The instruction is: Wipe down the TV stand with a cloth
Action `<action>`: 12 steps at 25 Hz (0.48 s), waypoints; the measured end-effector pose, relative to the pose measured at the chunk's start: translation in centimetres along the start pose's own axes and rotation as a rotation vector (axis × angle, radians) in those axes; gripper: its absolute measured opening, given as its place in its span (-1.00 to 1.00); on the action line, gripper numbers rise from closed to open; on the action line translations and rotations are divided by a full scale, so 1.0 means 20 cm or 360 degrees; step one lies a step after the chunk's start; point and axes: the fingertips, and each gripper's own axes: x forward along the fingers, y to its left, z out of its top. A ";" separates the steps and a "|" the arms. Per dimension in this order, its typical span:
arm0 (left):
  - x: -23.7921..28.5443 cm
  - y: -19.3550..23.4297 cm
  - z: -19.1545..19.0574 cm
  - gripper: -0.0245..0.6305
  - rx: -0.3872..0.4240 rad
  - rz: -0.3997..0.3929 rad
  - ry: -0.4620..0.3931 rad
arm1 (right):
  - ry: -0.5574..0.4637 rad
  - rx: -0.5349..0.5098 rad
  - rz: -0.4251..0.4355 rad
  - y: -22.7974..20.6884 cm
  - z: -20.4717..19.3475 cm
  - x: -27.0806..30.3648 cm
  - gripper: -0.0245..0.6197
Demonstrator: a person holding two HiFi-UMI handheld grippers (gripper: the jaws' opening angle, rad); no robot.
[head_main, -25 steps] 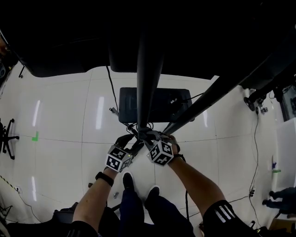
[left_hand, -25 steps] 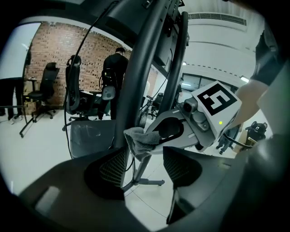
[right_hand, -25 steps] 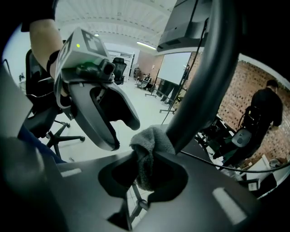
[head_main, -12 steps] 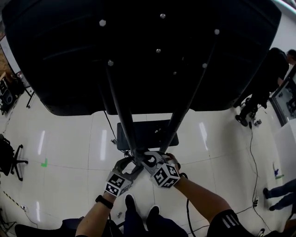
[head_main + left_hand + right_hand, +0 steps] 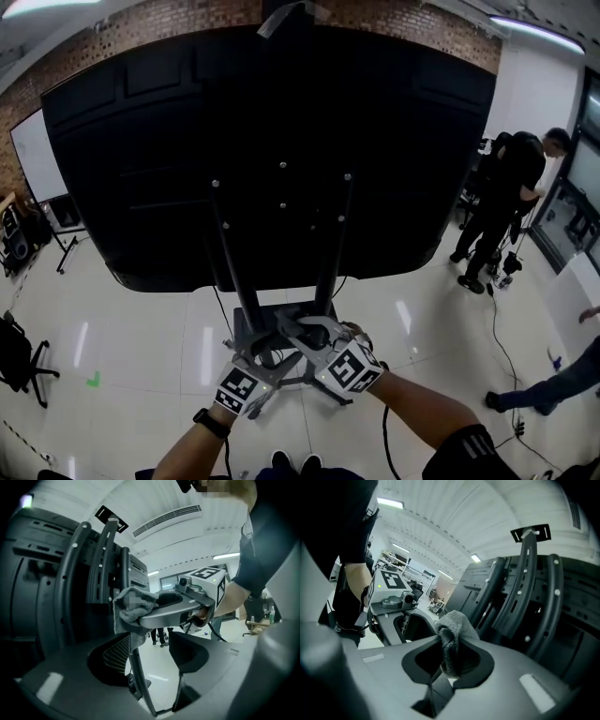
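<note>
Two grippers met low on the stand (image 5: 323, 262), at the spot where its twin poles (image 5: 520, 597) came down off the back of the TV (image 5: 272, 141).

R gripper (image 5: 450, 660) was clenched on the cloth (image 5: 452, 634). The grey wad was pinched at its lower end, w/ the bulk bunched up and out past the jaws. That grip made sense, since it left soft material proud of the hard tips, so fabric and not plastic would meet the metal. In the L gripper view the cloth looked pressed to the near pole, tho actual contact couldn't be confirmed. Judged as wiping the uprights, early in the job, w/ most of the stand not yet covered.

L gripper (image 5: 150, 660) was released, jaws wide apart, holding nothing. Only a thin dark strut (image 5: 139, 681) (prob. part of the stand) and pale floor (image 5: 141, 319) showed through the gap. It sat just beside and a bit below the R one. It was likely parked close to brace or to take the cloth over, but which one couldn't be said.

Tilted-up gripper cams fit work on vertical bars rather than a flat shelf. Main risk: the cloth slipping from such a small pinch when dragged along a pole.

A person (image 5: 502, 202) stood well apart at the far right — no bearing on the work.
</note>
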 end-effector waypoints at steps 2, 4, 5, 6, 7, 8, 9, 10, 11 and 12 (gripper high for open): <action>-0.01 -0.01 0.12 -0.07 0.0106 -0.0029 -0.0025 | -0.0045 -0.0016 -0.0064 -0.08 0.12 -0.07 -0.76; -0.02 -0.02 0.24 -0.07 0.0165 -0.0058 -0.0063 | -0.0097 0.0003 -0.0119 -0.15 0.23 -0.13 -0.76; -0.03 -0.01 0.30 -0.07 0.0181 -0.0070 -0.0088 | -0.0117 0.0023 -0.0139 -0.19 0.28 -0.16 -0.76; -0.04 -0.01 0.36 -0.07 0.0189 -0.0080 -0.0114 | -0.0130 0.0046 -0.0156 -0.23 0.32 -0.18 -0.76; -0.06 0.00 0.41 -0.07 0.0196 -0.0091 -0.0138 | -0.0136 0.0065 -0.0174 -0.26 0.36 -0.21 -0.76; -0.08 0.00 0.45 -0.07 0.0207 -0.0102 -0.0158 | -0.0141 0.0073 -0.0198 -0.30 0.40 -0.23 -0.76; -0.09 0.01 0.49 -0.07 0.0223 -0.0112 -0.0174 | -0.0146 0.0073 -0.0228 -0.33 0.44 -0.25 -0.76; -0.11 0.01 0.53 -0.07 0.0244 -0.0120 -0.0186 | -0.0151 0.0067 -0.0261 -0.38 0.49 -0.27 -0.76; -0.12 0.02 0.57 -0.07 0.0265 -0.0125 -0.0197 | -0.0157 0.0060 -0.0295 -0.42 0.53 -0.30 -0.76; -0.13 0.03 0.61 -0.07 0.0286 -0.0131 -0.0209 | -0.0163 0.0052 -0.0327 -0.46 0.58 -0.32 -0.76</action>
